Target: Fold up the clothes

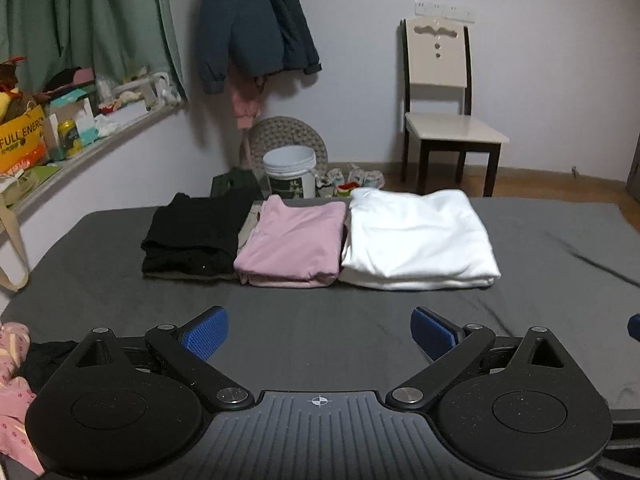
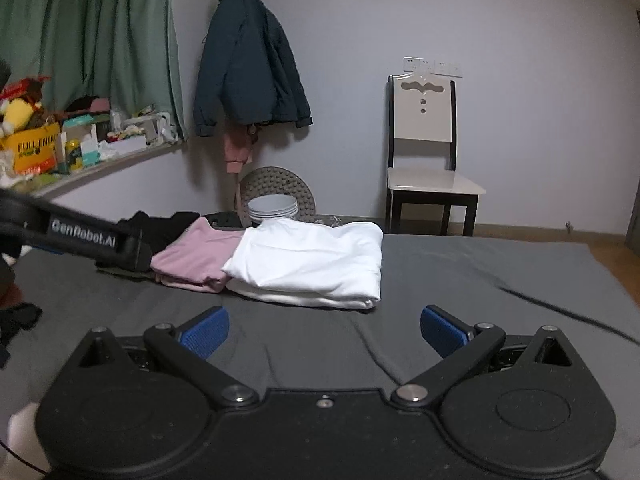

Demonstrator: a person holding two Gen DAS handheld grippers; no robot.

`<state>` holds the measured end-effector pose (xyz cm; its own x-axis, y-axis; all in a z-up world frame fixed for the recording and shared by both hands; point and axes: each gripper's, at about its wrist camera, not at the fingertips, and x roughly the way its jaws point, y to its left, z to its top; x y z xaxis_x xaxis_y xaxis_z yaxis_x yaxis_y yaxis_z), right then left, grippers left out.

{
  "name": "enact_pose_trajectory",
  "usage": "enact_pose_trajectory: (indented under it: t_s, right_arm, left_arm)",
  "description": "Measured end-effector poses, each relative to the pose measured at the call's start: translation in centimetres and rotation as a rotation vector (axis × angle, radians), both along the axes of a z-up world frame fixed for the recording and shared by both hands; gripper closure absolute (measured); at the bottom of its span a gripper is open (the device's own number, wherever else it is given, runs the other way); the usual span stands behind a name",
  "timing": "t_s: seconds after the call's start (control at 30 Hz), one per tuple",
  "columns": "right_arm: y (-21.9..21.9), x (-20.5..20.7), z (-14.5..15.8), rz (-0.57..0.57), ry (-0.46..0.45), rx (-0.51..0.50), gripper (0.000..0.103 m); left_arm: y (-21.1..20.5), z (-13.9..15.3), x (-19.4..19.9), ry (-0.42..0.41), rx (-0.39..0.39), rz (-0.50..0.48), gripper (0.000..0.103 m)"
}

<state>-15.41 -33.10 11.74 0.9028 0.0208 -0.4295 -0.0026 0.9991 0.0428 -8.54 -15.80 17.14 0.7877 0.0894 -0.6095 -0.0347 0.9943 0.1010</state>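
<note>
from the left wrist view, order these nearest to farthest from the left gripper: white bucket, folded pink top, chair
1. folded pink top, on the bed just ahead of the open left gripper
2. white bucket, on the floor past the bed's far edge
3. chair, against the back wall, to the right

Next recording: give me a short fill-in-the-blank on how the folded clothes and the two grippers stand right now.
1. Three folded garments lie in a row on the dark grey bed sheet; the one between the folded black garment and the folded white garment is ____ in colour.
2. The left gripper has its blue-padded fingers spread ____ with nothing between them.
3. The right gripper holds ____.
4. The cream-and-dark wooden chair stands against the ____.

Missing words: pink; open; nothing; wall
</note>
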Motion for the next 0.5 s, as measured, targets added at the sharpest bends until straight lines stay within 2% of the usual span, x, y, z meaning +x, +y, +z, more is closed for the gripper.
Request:
enact_pose_trajectory:
  t_s: [0.17, 0.27, 0.4, 0.5]
  right_arm:
    - [-0.4, -0.4, -0.1, -0.046, 0.007, 0.030, 0.000]
    - [0.1, -0.3, -0.4, -0.017, 0.031, -0.008, 0.000]
    - [1.3, -0.5, -0.7, -0.021, 0.015, -0.077, 0.000]
    - [1.5, -0.3, -0.8, -0.014, 0.035, -0.078, 0.000]
  left_arm:
    - [0.4, 0.1, -0.6, 0.009, -0.011, 0.004, 0.005]
    - [0.7, 0.2, -0.9, 0.015, -0.018, 0.006, 0.005]
    - [0.5, 0.0, -1.1, 0.030, -0.001, -0.013, 0.005]
    - [0.2, -0.2, -1.2, 0.041, 0.003, -0.039, 0.005]
